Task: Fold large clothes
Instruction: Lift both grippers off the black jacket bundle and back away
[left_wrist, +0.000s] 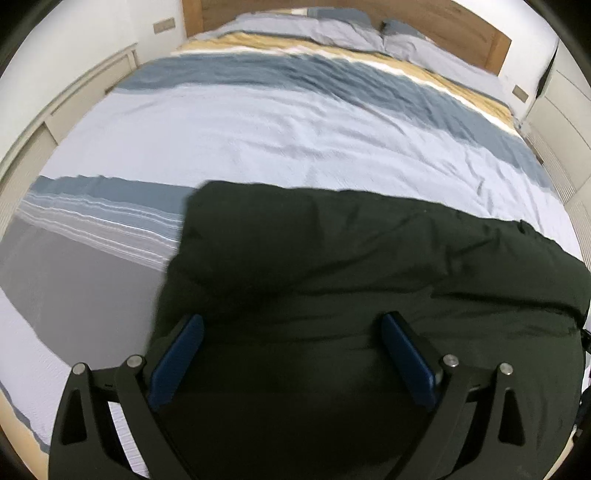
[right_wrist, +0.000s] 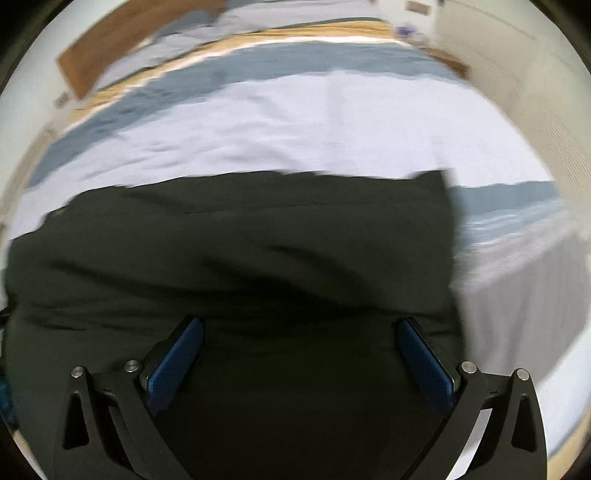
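Observation:
A large dark green-black garment (left_wrist: 351, 266) lies spread across the near end of the bed, with soft folds; it also fills the lower half of the right wrist view (right_wrist: 240, 258). My left gripper (left_wrist: 291, 325) is open, its blue pads wide apart just above the garment near its left edge. My right gripper (right_wrist: 299, 328) is open too, blue pads wide apart over the garment near its right edge. Neither holds any cloth.
The bed cover (left_wrist: 258, 133) has pale lilac, blue and mustard stripes. Pillows (left_wrist: 332, 29) and a wooden headboard (left_wrist: 469, 33) are at the far end. White cabinets (left_wrist: 74, 96) flank the bed. The bed's left edge (left_wrist: 92, 221) drops away beside the garment.

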